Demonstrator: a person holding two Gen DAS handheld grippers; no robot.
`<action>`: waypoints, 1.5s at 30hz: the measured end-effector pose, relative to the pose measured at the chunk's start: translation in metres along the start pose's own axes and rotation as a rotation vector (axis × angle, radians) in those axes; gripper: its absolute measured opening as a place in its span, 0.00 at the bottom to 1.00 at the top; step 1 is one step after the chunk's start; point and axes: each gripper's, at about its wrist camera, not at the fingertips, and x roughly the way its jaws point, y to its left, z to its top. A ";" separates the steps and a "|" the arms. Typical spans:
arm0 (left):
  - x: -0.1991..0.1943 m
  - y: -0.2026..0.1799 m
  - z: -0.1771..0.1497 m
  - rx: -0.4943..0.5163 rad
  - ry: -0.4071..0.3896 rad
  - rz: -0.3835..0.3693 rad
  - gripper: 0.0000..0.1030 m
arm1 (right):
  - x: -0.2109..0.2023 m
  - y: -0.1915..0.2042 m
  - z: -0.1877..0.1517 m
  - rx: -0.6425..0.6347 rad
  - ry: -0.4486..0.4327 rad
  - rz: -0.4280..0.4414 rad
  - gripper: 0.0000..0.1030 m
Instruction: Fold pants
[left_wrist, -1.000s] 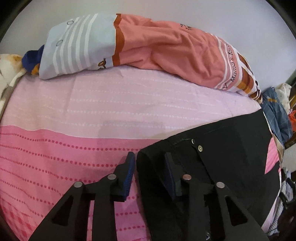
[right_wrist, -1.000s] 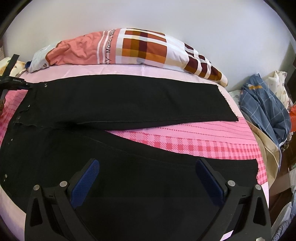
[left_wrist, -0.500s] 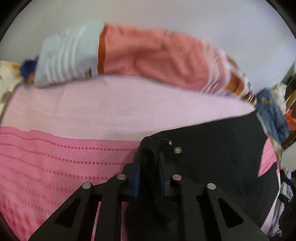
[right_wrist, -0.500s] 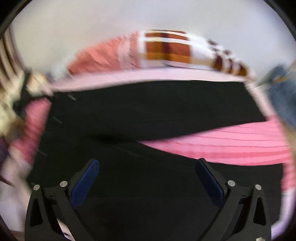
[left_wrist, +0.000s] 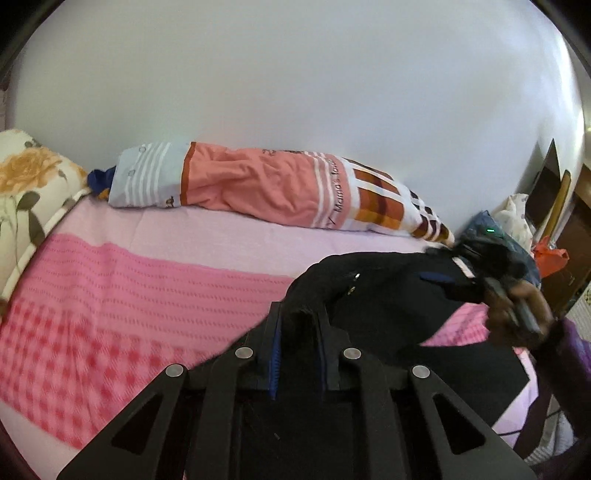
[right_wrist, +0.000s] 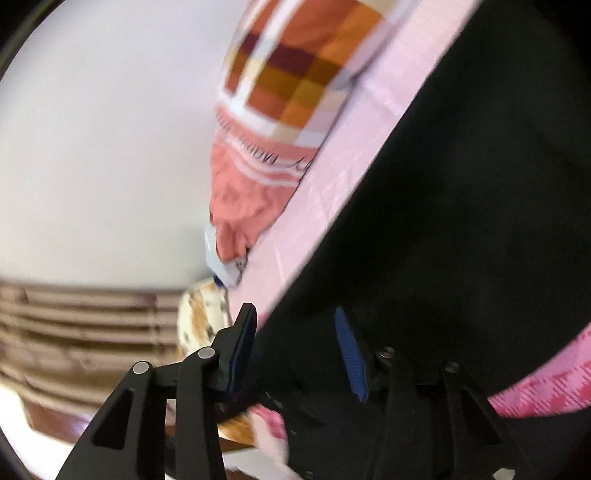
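Note:
The black pants (left_wrist: 402, 295) lie on the pink bed sheet (left_wrist: 129, 295), with their waistband lifted. My left gripper (left_wrist: 299, 325) is shut on a bunched fold of the waistband near the metal buttons and holds it above the bed. The right gripper also shows in this view (left_wrist: 458, 280), held in a hand, at the pants' far edge. In the right wrist view, tilted and blurred, my right gripper (right_wrist: 295, 347) has its jaws partly closed with the black pants (right_wrist: 461, 206) edge between the blue pads (right_wrist: 349, 350).
A long pillow (left_wrist: 266, 195) in salmon, grey and checks lies along the white wall. A floral pillow (left_wrist: 26, 188) is at the left. A heap of clothes (left_wrist: 517, 221) and dark furniture stand to the right of the bed.
My left gripper closed on the waistband and lifted it off the bed. My right gripper swung from over the pant legs to the waistband side, tilted, and narrowed its jaws.

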 end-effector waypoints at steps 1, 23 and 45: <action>-0.002 -0.002 -0.003 -0.006 0.002 0.000 0.16 | 0.002 -0.002 0.005 0.021 0.000 -0.008 0.50; -0.060 0.005 -0.088 -0.272 0.145 0.067 0.17 | -0.071 -0.064 -0.184 -0.071 0.050 -0.176 0.06; -0.130 0.006 -0.128 -0.325 0.068 0.500 0.45 | -0.122 -0.151 -0.192 0.151 -0.137 0.052 0.40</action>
